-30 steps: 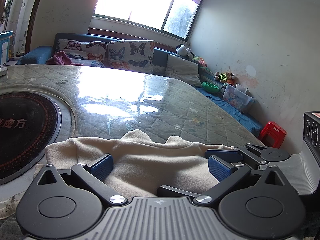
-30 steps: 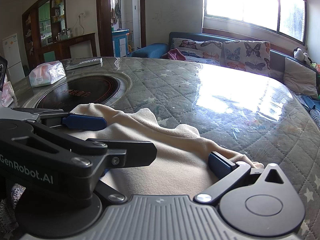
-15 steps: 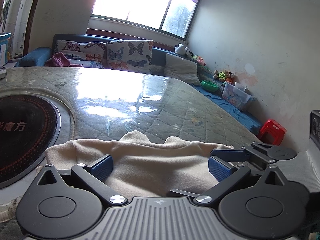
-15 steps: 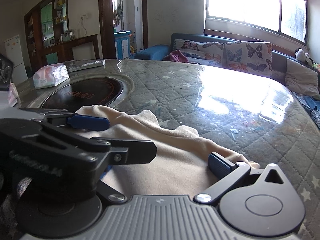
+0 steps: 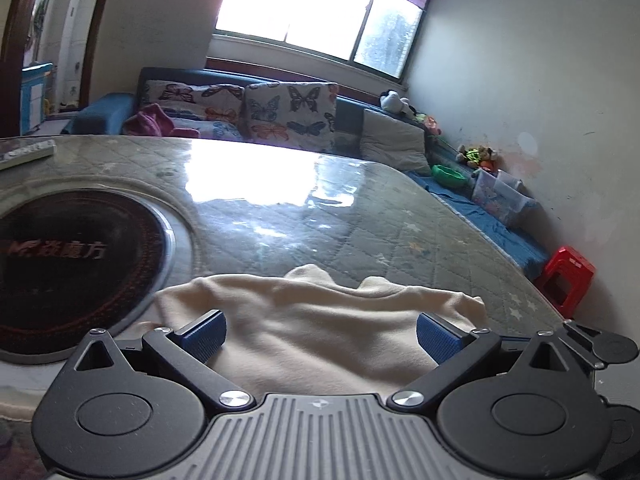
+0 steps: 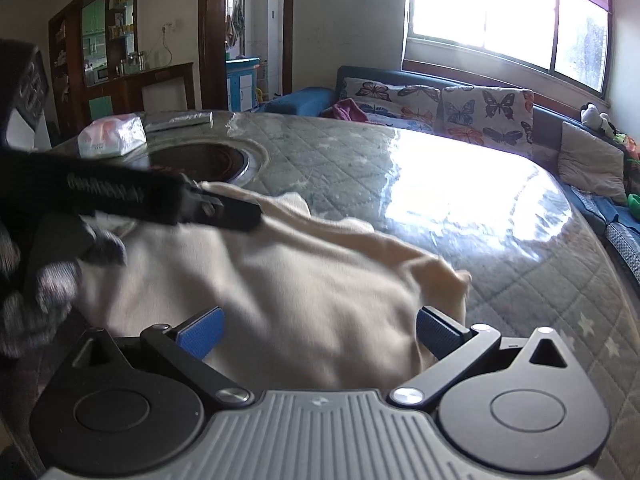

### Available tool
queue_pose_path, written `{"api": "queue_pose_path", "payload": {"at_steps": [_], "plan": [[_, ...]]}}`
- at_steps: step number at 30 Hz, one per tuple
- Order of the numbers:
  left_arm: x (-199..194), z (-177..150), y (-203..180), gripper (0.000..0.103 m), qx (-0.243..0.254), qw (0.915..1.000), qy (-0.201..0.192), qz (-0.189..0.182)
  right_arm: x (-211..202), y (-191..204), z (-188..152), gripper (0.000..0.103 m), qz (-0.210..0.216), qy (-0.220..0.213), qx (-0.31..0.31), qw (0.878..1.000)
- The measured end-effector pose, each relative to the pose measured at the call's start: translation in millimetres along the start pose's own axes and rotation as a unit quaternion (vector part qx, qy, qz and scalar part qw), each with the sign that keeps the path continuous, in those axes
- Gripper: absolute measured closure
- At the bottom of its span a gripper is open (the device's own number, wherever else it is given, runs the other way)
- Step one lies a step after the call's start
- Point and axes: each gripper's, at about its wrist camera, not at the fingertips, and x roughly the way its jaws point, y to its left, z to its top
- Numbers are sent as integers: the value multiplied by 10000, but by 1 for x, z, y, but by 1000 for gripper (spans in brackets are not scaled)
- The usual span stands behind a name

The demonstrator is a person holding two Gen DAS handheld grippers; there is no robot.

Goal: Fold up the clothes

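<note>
The left gripper (image 5: 319, 332) is wide open. Its two blue pads (image 5: 204, 336) sit far apart, and nothing is held between them. The right gripper (image 6: 318, 334) is wide open too, with its pads just as far apart.

Right in front of both grippers lies the cream cloth (image 5: 320, 320). It is a soft piece of clothing, and it rests on the big round table (image 5: 360, 232) near the edge closest to the cameras. It looks bunched and bumpy, not flat. Its right end makes a small point near the right gripper's pad.

Beside the cloth, on the left, is a dark round plate (image 5: 60, 264) set into the table. Farther off there is a pack of tissues (image 6: 112, 136).

The folding looks like it is only starting. Next, I think each gripper needs to go down to an edge of the cloth and pinch it, one on each side. The cloth is floppy, so both must grab well.
</note>
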Motion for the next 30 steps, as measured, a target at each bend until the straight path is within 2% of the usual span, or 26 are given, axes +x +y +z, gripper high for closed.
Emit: {"api": "queue_pose_path", "payload": {"at_steps": [3,7,12,15,17,18,19,22,26,30], "plan": [[-12,-5,7,0,32,9995,-36,321,-5,1,-8,0,-47,34,-14,10000],[-30,-17,23,0,-140,9985,-23,523,-16,1,-13,0,-81,-11,24,10000],[-45,-29,35,0,-208,9966,27,797,-34,-6,-5,0,-47,-320,211,9993],[-48,-34,39,0,-207,9953,153,929,-36,-5,2,1,159,-461,331,9983],[-48,-35,38,1,-159,9944,243,1016,-35,-2,7,7,390,-493,362,9974],[-46,-36,38,3,-108,9936,320,1077,-34,0,8,8,519,-495,359,9968],[-45,-38,39,10,-71,9925,394,1156,-34,2,9,9,589,-483,358,9964],[-45,-41,39,17,112,9908,455,1269,-23,2,8,17,844,-267,441,9951],[-49,-43,41,21,262,9896,532,1312,-11,-11,-6,19,606,-54,657,9960],[-51,-40,44,22,212,9898,599,1273,-21,-21,-7,21,650,-80,811,9946]]}}
